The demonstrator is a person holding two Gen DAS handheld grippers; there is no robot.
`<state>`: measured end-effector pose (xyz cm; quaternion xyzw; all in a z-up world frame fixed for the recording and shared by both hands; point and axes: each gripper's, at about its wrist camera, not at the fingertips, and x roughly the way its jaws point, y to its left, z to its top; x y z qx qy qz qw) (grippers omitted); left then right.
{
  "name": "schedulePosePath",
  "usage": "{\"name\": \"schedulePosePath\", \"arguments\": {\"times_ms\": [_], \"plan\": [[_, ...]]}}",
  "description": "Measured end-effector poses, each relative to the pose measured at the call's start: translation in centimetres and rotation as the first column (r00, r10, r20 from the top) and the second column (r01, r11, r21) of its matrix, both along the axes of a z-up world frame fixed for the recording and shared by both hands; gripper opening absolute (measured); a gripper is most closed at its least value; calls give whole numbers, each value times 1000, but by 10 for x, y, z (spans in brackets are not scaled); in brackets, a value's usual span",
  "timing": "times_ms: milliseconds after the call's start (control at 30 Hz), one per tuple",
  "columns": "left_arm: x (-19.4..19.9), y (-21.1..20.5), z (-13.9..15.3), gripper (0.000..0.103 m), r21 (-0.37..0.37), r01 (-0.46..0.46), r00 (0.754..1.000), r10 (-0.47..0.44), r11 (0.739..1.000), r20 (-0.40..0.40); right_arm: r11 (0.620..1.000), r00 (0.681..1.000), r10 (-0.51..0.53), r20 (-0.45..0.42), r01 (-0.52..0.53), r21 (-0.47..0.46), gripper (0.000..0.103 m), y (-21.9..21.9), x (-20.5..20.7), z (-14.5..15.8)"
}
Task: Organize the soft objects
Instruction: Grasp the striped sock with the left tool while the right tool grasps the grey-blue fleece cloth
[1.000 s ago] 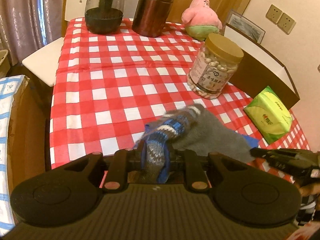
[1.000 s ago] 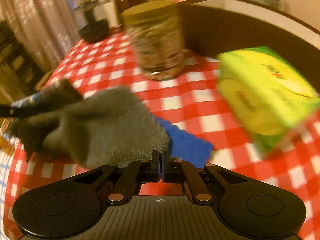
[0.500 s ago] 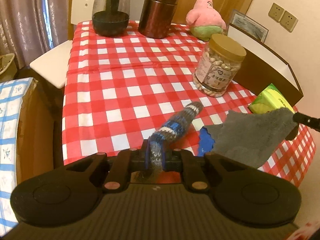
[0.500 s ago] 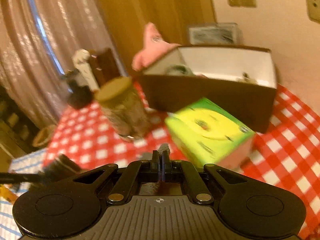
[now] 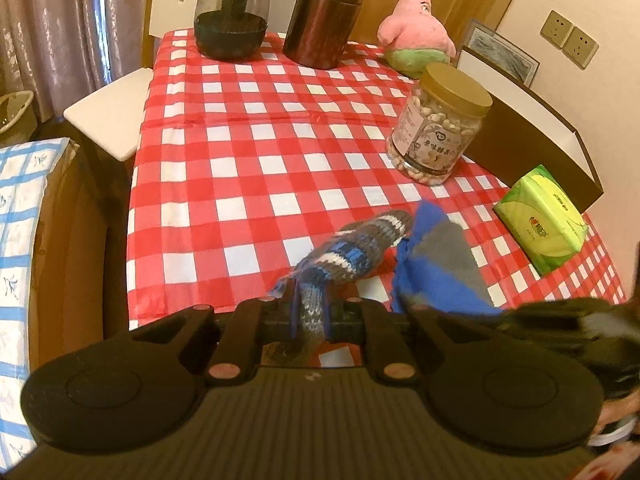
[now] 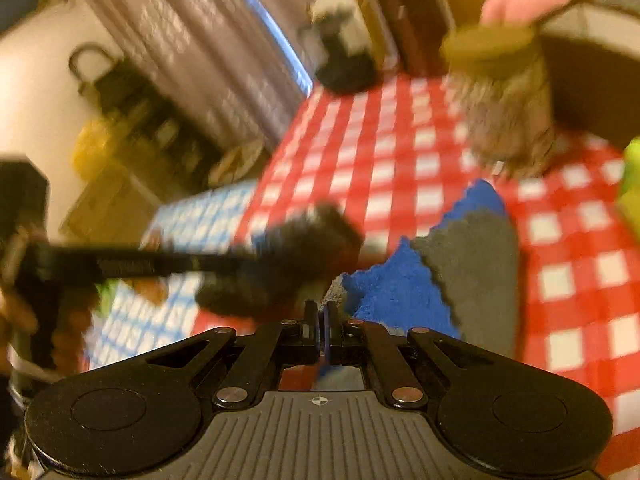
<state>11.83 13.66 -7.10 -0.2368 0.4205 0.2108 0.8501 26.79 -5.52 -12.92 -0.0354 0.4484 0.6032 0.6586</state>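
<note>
My left gripper (image 5: 311,316) is shut on a blue, grey and white striped knit sock (image 5: 352,248) that trails forward onto the red checked tablecloth (image 5: 256,152). My right gripper (image 6: 322,322) is shut on the edge of a blue and grey cloth (image 6: 452,272), which lies folded over beside the sock in the left wrist view (image 5: 436,268). The left gripper (image 6: 224,264) and the sock show blurred at the left of the right wrist view. A pink star plush (image 5: 416,36) sits at the far right of the table.
A nut jar (image 5: 436,128), a green tissue pack (image 5: 544,220) and an open brown box (image 5: 532,128) stand along the table's right side. A brown canister (image 5: 324,16) and a dark glass pot (image 5: 232,16) are at the back. A white chair seat (image 5: 108,120) is at the left.
The right gripper swung up toward the box with the cloth, then came back down low beside the sock, flipping the cloth blue side up. The left gripper kept its hold on the sock.
</note>
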Motion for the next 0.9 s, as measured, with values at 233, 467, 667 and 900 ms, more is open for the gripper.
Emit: {"name": "schedulePosePath", "arguments": {"times_ms": [233, 467, 667, 900], "plan": [[1, 2, -6, 10, -32, 0, 1000, 0, 1000, -2, 991, 999, -21, -38, 16, -135, 2, 15, 12, -36], [13, 0, -12, 13, -35, 62, 998, -63, 997, -8, 993, 991, -65, 120, 76, -87, 70, -5, 17, -1], [33, -14, -27, 30, 18, 209, 976, -207, 978, -63, 969, 974, -184, 131, 202, -143, 70, -12, 40, -14], [51, -36, -50, 36, 111, 319, 942, -302, 941, -149, 956, 970, -233, 65, 240, -168, 71, -15, 53, -24]]}}
